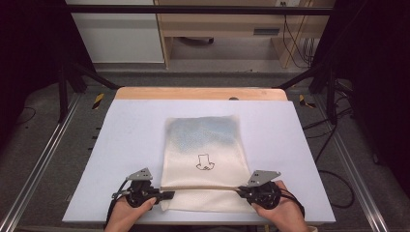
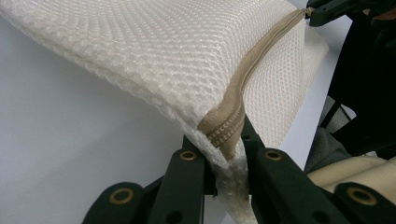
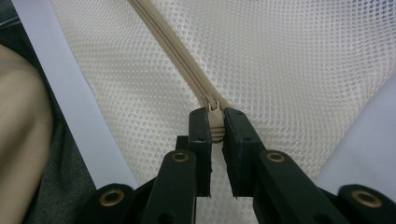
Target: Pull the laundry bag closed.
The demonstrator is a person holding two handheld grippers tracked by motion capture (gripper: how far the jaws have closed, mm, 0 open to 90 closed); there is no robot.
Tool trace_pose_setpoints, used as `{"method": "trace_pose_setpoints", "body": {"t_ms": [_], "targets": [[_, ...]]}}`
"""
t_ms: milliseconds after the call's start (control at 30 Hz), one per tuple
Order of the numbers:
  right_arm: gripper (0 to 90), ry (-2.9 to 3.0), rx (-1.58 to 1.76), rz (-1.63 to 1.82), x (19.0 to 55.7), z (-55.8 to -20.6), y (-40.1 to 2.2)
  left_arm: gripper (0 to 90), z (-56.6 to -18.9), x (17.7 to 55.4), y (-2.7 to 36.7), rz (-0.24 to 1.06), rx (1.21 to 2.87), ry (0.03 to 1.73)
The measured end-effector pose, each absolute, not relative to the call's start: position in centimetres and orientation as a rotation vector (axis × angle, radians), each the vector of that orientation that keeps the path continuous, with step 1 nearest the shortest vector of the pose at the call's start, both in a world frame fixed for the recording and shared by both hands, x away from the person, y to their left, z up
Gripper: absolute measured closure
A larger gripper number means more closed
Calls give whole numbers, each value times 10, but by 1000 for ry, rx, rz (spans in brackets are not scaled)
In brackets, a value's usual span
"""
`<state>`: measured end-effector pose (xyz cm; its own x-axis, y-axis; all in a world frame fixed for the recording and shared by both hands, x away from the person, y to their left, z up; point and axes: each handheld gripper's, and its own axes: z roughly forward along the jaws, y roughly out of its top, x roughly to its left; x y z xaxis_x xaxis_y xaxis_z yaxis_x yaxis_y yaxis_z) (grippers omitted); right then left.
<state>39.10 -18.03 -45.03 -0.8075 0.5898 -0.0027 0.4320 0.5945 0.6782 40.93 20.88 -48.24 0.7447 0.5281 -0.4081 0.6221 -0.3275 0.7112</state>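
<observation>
Your left tongs point(image 1: 167, 195) are clamped on the left end of the zipper point(image 1: 200, 187), together with the fold of mesh fabric beneath it; in the left gripper view the tan zipper end point(image 2: 226, 130) bunches up directly between the two black jaws, and the fabric hangs down through them. Your right tongs point(image 1: 241, 191) are clamped on the zipper pull point(image 3: 214, 108) at the opposite end; in the right gripper view the jaws stand close together with the pull pinched between the pads, and the closed zipper runs straight away from them across the mesh. The mesh bag point(image 1: 205, 145) lies flat on the table point(image 1: 130, 145) between and ahead of both tongs, with its zipper edge stretched taut in a straight line from one set of tongs to the other. A narrow strip of the bag lies on your side of the zipper line, and the main body extends away from the tongs toward the far edge of the table. A small printed outline figure point(image 1: 204, 162) sits on the bag just beyond the zipper, roughly midway between the two tongs. Each tong rests low at the near edge of the table, one on either side of the bag.
</observation>
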Motion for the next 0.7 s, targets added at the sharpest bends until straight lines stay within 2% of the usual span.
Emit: {"method": "trace_pose_setpoints", "body": {"t_ms": [700], "targets": [[819, 2586, 880, 999, 392, -451, -183, 841, -480, 409, 211, -100, 1991, 881]]}}
